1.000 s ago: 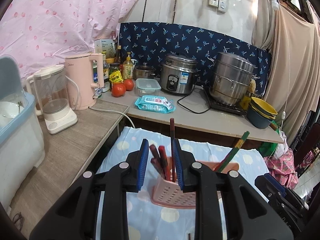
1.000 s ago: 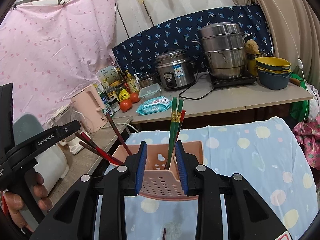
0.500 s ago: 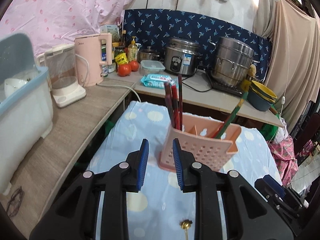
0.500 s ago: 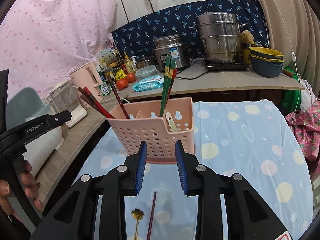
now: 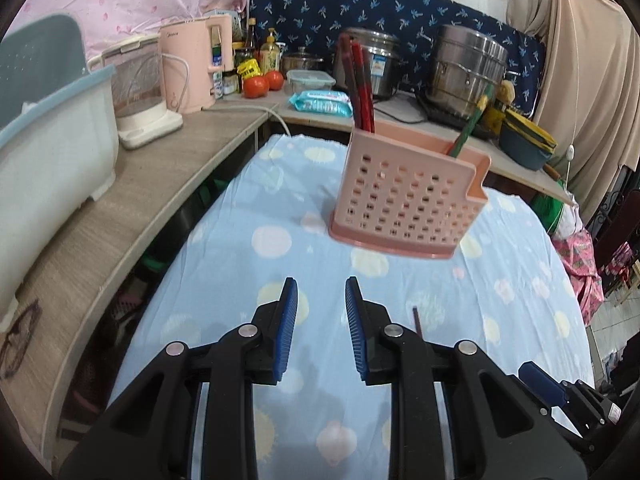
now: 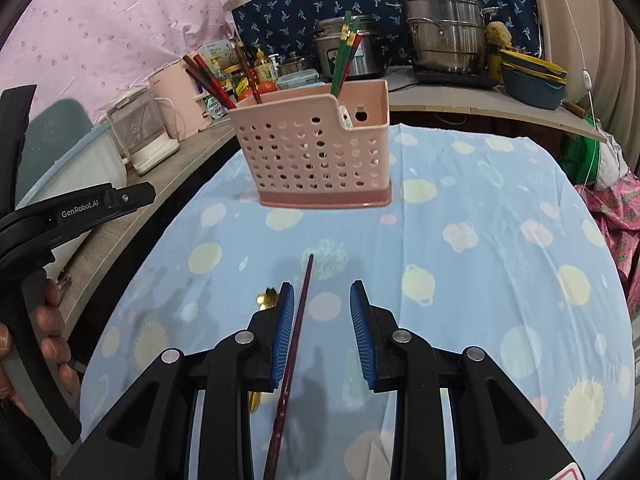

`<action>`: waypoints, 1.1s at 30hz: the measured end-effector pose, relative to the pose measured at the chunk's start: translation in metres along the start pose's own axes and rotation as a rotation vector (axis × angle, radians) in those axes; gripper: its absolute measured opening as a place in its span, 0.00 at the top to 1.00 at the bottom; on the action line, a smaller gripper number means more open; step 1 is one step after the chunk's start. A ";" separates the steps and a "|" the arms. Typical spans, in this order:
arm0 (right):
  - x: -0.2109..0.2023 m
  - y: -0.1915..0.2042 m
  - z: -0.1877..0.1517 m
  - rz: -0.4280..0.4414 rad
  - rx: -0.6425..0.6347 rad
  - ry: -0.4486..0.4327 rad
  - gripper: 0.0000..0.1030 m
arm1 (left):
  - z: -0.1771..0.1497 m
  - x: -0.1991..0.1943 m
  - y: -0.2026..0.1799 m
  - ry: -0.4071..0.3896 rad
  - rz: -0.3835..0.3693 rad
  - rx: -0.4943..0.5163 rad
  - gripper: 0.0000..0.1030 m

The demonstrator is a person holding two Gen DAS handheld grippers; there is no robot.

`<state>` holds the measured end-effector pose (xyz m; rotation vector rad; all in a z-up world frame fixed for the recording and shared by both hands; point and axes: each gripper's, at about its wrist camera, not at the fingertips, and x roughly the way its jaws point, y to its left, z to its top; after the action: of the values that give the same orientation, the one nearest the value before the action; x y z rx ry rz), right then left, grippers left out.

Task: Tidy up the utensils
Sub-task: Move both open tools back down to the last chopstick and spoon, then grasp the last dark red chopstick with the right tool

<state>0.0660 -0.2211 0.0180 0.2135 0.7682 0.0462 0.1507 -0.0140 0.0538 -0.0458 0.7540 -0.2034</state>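
Behind everything I see a kitchen wall with pink and dark blue cloths, and a wooden tabletop [image 5: 132, 176] along the left of the frame that carries a pink kettle [image 5: 196, 68].

From the left wrist view, my left claw [image 5: 321, 294] stands at the bottom centre with a gap between its blue pads, and nothing is between them; below it there is only the light blue dotted cloth [image 5: 248, 216]. The pink utensil holder [image 5: 404, 196] stands upright on this cloth, above the claw and a little to the right, well apart from it. Dark red chopsticks [image 5: 360, 88] stick up from its left end and a green chopstick [image 5: 472, 124] leans out at its right end. Just right of the claw I see the tip of a dark chopstick [image 5: 418, 322] lying on the cloth.

From the right wrist view, my right claw [image 6: 322, 300] is also parted and grips nothing. The dark chopstick [image 6: 298, 320] lies on the cloth between the pads, close to the left pad; I cannot tell if it touches it. A small golden spoon [image 6: 267, 298] shows partly behind the left pad. The holder [image 6: 316, 156] stands in the upper centre. At the left edge a hand [image 6: 48, 344] holds the other claw's handle.
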 end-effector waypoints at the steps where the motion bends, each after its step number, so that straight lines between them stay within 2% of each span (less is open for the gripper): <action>1: 0.000 0.001 -0.005 0.002 0.002 0.010 0.72 | -0.006 0.000 0.001 0.009 0.000 -0.006 0.77; 16: 0.002 0.017 -0.068 0.030 -0.024 0.137 0.72 | -0.069 -0.001 0.003 0.113 0.000 0.023 0.77; 28: 0.008 0.033 -0.091 0.054 -0.069 0.192 0.73 | -0.095 -0.001 0.004 0.167 0.005 0.032 0.77; 33: 0.011 0.032 -0.098 0.041 -0.078 0.206 0.78 | -0.098 0.001 0.000 0.178 -0.002 0.044 0.77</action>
<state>0.0072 -0.1715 -0.0514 0.1515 0.9652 0.1383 0.0839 -0.0109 -0.0182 0.0130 0.9268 -0.2281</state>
